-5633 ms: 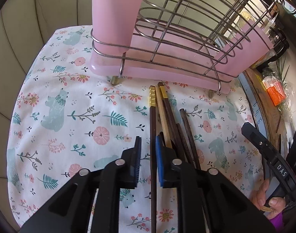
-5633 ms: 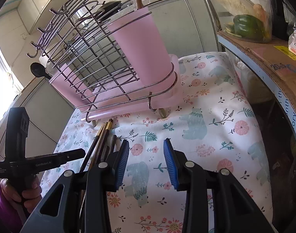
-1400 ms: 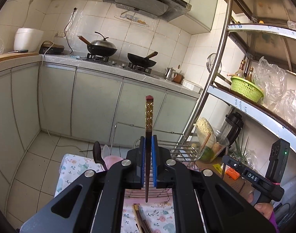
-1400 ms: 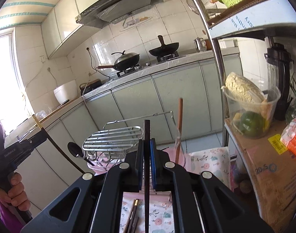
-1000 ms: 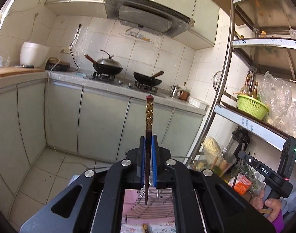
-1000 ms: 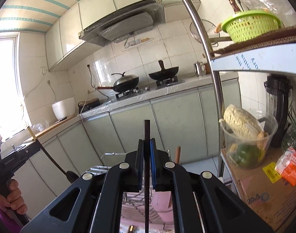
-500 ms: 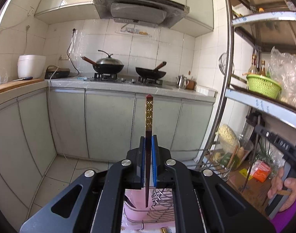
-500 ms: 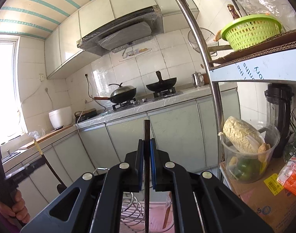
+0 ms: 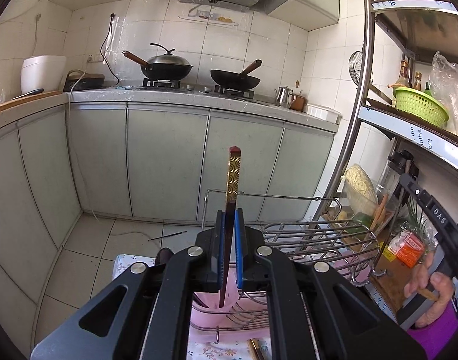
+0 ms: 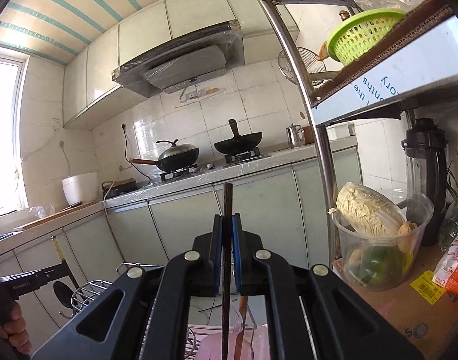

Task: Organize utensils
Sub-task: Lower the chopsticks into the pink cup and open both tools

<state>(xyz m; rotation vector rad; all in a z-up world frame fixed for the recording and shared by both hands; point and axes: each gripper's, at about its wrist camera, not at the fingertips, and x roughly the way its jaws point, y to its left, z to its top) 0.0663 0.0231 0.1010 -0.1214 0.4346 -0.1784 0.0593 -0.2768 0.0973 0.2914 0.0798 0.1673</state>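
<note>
Left gripper (image 9: 228, 249): clamped on your gold-banded chopstick (image 9: 232, 177), which stands upright with its lower tip above the pink cup (image 9: 210, 303).
Wire rack (image 9: 316, 234): just right of that cup (more chopsticks (image 9: 256, 349) lie on the floral cloth below).
Right gripper (image 10: 225, 252): your jaws pinch 1 dark chopstick (image 10: 228, 201), upright, its lower end hanging over the pink holder (image 10: 210, 346).

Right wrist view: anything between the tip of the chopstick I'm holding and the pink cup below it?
Nothing blocks it in the right wrist view: the dark chopstick hangs over the pink cup, with a spatula handle standing alongside.
</note>
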